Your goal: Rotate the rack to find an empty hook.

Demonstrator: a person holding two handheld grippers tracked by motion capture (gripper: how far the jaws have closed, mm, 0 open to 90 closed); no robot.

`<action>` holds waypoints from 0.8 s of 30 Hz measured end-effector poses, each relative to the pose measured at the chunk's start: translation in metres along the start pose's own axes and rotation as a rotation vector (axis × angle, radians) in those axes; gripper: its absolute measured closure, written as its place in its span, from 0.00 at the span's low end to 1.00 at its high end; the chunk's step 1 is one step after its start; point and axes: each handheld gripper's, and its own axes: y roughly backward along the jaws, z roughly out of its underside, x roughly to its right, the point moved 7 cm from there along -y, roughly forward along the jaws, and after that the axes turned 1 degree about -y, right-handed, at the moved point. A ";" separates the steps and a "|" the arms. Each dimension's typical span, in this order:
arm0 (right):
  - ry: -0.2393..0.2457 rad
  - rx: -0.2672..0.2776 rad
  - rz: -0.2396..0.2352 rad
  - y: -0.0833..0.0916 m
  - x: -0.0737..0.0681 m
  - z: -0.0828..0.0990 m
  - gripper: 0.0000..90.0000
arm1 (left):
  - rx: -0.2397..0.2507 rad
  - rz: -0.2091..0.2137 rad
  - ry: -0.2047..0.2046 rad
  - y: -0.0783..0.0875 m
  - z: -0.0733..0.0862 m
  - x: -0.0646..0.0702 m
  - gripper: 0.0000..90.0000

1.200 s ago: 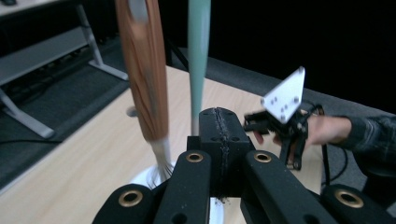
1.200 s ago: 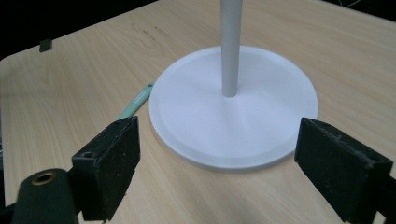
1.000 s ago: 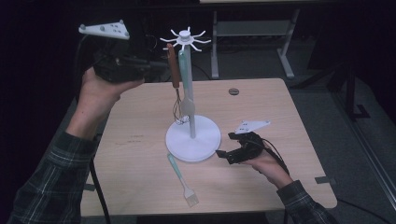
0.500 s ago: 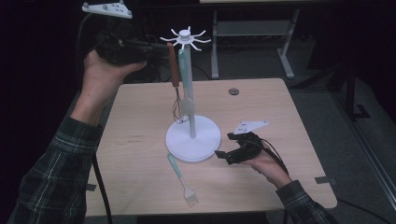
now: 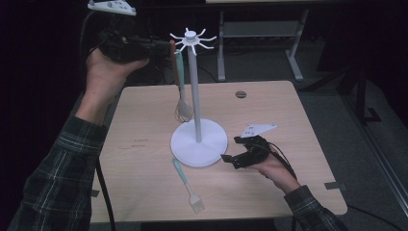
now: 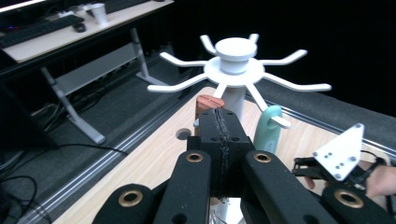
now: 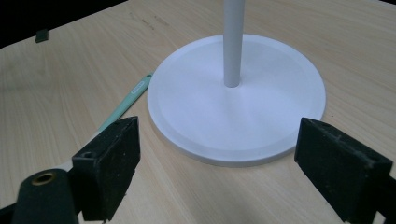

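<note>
Plaid flannel sleeves (image 5: 57,168); black grippers with brass-ringed pivots, each topped by a screwed grey triangular plate (image 5: 258,129), black cables trailing.

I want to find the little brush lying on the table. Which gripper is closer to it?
Right. The right gripper rests on the table beside the stand's base, near the brush. The left gripper is high up by the hooks.

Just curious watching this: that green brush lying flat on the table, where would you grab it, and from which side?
Probably the brush mid-handle, from straight above, jaws across its narrow width. It lies flat beside the stand base, so the handle is the firm, exposed part.
</note>
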 end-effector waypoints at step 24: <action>-0.002 0.015 0.019 0.006 0.004 0.001 0.16 | -0.033 -0.046 0.063 0.004 0.035 -0.011 1.00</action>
